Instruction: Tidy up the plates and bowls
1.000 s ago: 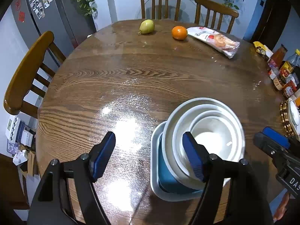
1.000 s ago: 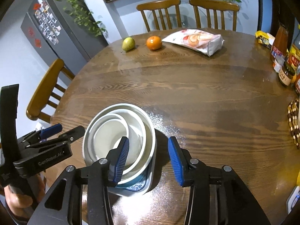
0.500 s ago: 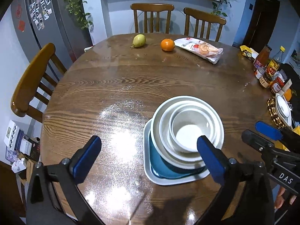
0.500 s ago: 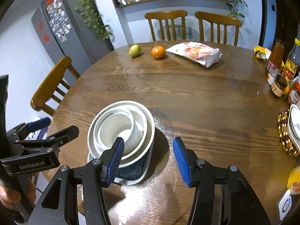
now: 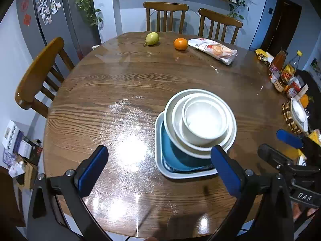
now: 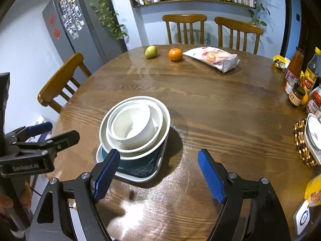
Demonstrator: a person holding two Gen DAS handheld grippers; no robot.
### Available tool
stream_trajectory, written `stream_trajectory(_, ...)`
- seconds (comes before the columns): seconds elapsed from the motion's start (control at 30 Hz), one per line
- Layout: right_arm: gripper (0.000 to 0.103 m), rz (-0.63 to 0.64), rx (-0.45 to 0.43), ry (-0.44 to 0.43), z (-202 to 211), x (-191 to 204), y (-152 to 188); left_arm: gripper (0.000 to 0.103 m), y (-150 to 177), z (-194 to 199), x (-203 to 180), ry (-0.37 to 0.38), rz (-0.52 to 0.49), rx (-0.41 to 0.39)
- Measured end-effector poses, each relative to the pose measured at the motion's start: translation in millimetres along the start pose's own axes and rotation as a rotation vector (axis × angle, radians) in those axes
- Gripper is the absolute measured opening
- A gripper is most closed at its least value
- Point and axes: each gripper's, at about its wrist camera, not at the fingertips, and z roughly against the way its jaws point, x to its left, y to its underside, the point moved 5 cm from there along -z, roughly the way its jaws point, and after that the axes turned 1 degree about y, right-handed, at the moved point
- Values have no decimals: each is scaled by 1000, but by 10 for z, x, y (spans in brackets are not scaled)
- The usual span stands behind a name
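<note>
Pulled back from the nested bowls (image 5: 202, 124) near the table's (image 5: 140, 84) front edge; left gripper (image 5: 160, 172) and right gripper (image 6: 158, 172) now spread wider, empty.

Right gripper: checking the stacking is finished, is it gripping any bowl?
No, the right gripper is open and empty, short of the stacked bowls.

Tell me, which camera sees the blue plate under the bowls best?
The left wrist view: it looks down into the blue plate, showing its inside beside the bowls. The right wrist view shows only the plate's near edge beneath the stack.
</note>
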Motion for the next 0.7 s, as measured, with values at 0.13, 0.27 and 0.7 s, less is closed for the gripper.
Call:
stream_trajectory(0.13,81,-2,4,-3,20,5,51,102,96,1,-17,5,-3,22)
stream_trajectory(0.27,81,-3,1,-9,47,20,83,102,172,-2,12,-7,-10,38)
stream_trajectory(0.7,81,12,45,-29,-7,78,207,102,339,-16,119,-123,-33,52)
